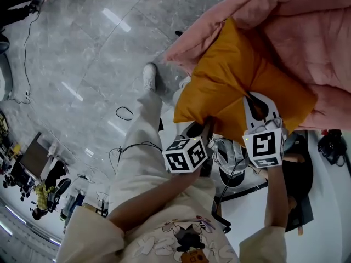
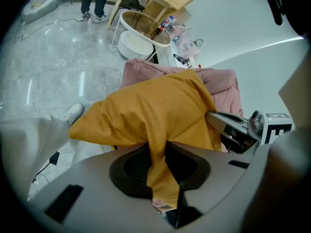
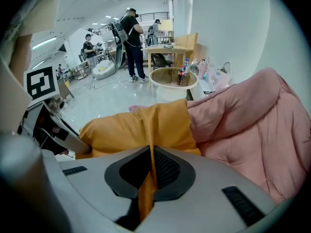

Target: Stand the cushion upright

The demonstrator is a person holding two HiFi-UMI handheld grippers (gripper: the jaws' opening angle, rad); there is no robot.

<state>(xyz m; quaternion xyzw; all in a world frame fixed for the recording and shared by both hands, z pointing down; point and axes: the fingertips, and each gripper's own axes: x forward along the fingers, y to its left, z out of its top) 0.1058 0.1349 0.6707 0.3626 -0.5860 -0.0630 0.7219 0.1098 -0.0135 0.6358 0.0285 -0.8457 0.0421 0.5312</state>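
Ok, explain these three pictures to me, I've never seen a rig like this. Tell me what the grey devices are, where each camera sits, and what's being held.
There is no robot: a person holds a two-jaw gripper in each hand, and the marker cubes belong to those grippers. The head view comes from a camera on the person's head, looking steeply down at the grey floor. The two gripper views come from cameras riding on each gripper, looking along its jaws. The left gripper and the right gripper each pinch a fold of the orange cushion at its near edge; both gripper views show fabric clamped between the jaws. The cushion lies against a pink quilt.
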